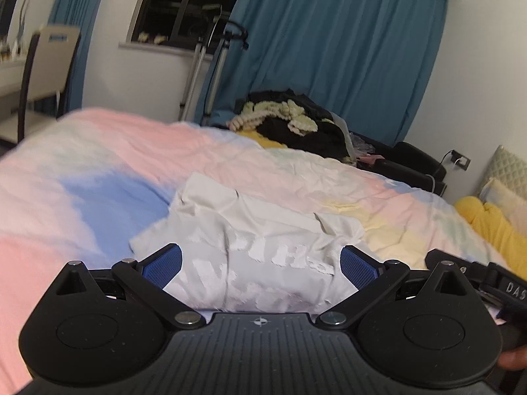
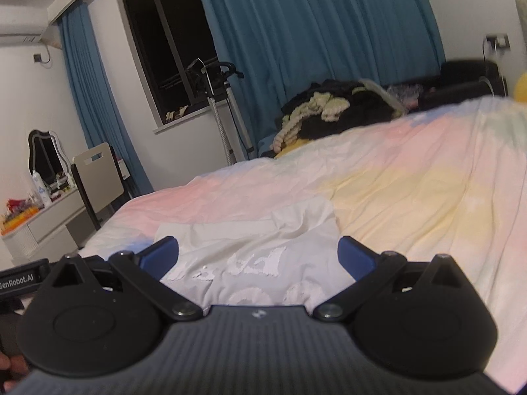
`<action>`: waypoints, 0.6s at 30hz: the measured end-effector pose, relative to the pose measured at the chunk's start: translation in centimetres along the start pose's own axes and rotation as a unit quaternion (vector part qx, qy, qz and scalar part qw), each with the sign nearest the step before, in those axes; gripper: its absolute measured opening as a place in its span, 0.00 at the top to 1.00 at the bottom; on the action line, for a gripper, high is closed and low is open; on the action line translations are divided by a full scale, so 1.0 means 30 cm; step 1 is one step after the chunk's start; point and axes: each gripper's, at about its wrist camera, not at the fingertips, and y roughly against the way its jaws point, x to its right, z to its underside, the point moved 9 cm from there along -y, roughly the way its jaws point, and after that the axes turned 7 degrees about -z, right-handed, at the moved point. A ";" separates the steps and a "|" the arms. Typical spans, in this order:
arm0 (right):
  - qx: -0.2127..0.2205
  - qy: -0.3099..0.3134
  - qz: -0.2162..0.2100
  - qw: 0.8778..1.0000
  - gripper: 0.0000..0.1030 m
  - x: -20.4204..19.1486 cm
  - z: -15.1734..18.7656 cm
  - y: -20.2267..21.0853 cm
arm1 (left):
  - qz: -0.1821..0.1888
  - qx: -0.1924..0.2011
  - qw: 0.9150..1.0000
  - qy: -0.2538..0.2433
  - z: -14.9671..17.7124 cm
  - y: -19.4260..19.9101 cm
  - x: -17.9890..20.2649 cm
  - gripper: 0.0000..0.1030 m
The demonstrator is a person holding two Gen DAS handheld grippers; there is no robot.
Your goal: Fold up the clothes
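Observation:
A white T-shirt [image 1: 250,230] with white printed letters lies crumpled on the pastel bedspread [image 1: 82,177]; it also shows in the right wrist view [image 2: 257,247]. My left gripper [image 1: 260,263] is open, its blue pads wide apart just above the shirt's near part. My right gripper [image 2: 258,256] is open too, jaws spread over the shirt's printed area. Neither holds any cloth. The right gripper's body [image 1: 494,283] shows at the right edge of the left wrist view.
A pile of dark and cream clothes [image 1: 293,121] sits at the bed's far edge before blue curtains [image 1: 329,49]. A yellow pillow [image 1: 494,227] lies at right. A chair [image 2: 98,177], dresser [image 2: 42,217] and metal stand [image 2: 224,115] are at left.

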 end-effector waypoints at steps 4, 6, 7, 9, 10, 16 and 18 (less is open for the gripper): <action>-0.029 -0.111 -0.036 0.993 0.00 0.043 0.045 -0.029 | 0.051 -0.059 0.993 0.084 0.035 -0.045 -0.036 0.00; -0.040 -0.176 -0.058 0.982 0.00 0.065 0.071 -0.043 | 0.068 -0.091 0.985 0.133 0.059 -0.078 -0.062 0.00; -0.045 -0.206 -0.066 0.975 0.00 0.076 0.084 -0.050 | 0.076 -0.106 0.979 0.159 0.071 -0.094 -0.077 0.00; -0.052 -0.254 -0.075 0.963 0.00 0.098 0.110 -0.064 | 0.092 -0.132 0.964 0.212 0.094 -0.129 -0.107 0.00; -0.055 -0.277 -0.078 0.956 0.00 0.108 0.123 -0.071 | 0.099 -0.145 0.954 0.241 0.107 -0.147 -0.122 0.00; -0.062 -0.443 -0.080 0.891 0.00 0.183 0.182 -0.122 | 0.134 -0.194 0.883 0.406 0.190 -0.242 -0.187 0.00; -0.061 -0.478 -0.068 0.874 0.00 0.208 0.198 -0.145 | 0.128 -0.202 0.875 0.421 0.205 -0.274 -0.196 0.00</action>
